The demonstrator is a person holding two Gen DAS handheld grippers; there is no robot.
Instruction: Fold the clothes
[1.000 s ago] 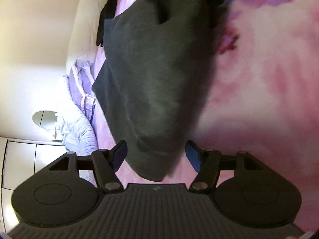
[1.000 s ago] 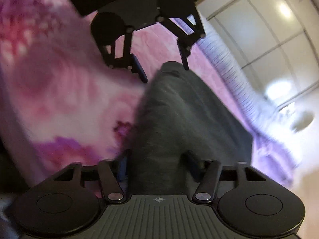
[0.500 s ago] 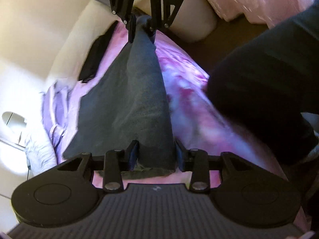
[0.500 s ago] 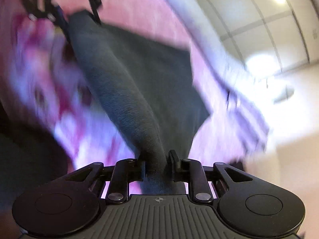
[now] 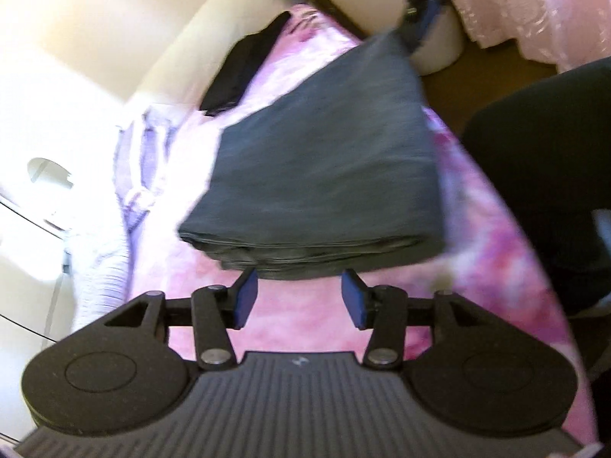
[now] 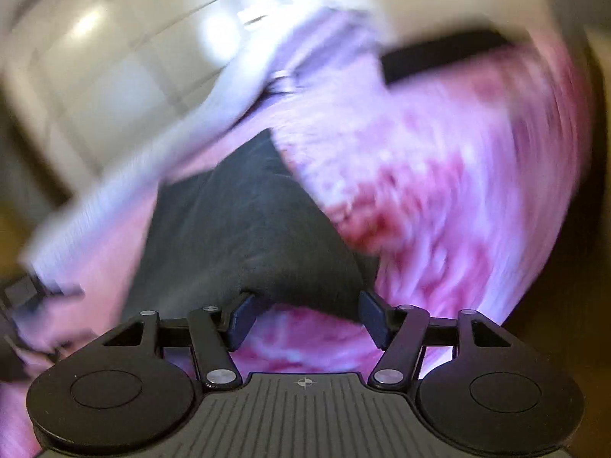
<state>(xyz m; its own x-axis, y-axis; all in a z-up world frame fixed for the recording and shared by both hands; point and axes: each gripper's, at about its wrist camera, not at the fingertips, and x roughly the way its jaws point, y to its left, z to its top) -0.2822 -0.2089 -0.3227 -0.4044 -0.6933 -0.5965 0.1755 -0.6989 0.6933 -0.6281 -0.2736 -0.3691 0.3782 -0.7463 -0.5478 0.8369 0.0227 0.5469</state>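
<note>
Left wrist view: shows a big pink bed cover filling most of the picture. On top of it, a dark grey garment, down flat as a thick block, with stacked layers along the near edge. Half a second ago hanging up in the air, pinched at one end by each gripper; now resting on the cover and let go. Means one fold has likely just been put down. May be the last fold for this piece, or may need one more; cannot tell from here. Further back, past the bed edge, a white round tub on the floor; cannot see inside, so no telling what it holds. Beside the grey garment, a crumpled lilac cloth, and well apart near the far edge a small black cloth, both loose on the cover and in no box or basket. Closest of all, the left gripper, jaws wide apart, holding nothing, blue pads just at the near edge of the grey block. In the right wrist view, very blurry, the right gripper, jaws also apart, with a grey corner just ahead of the pads and not pinched.
</note>
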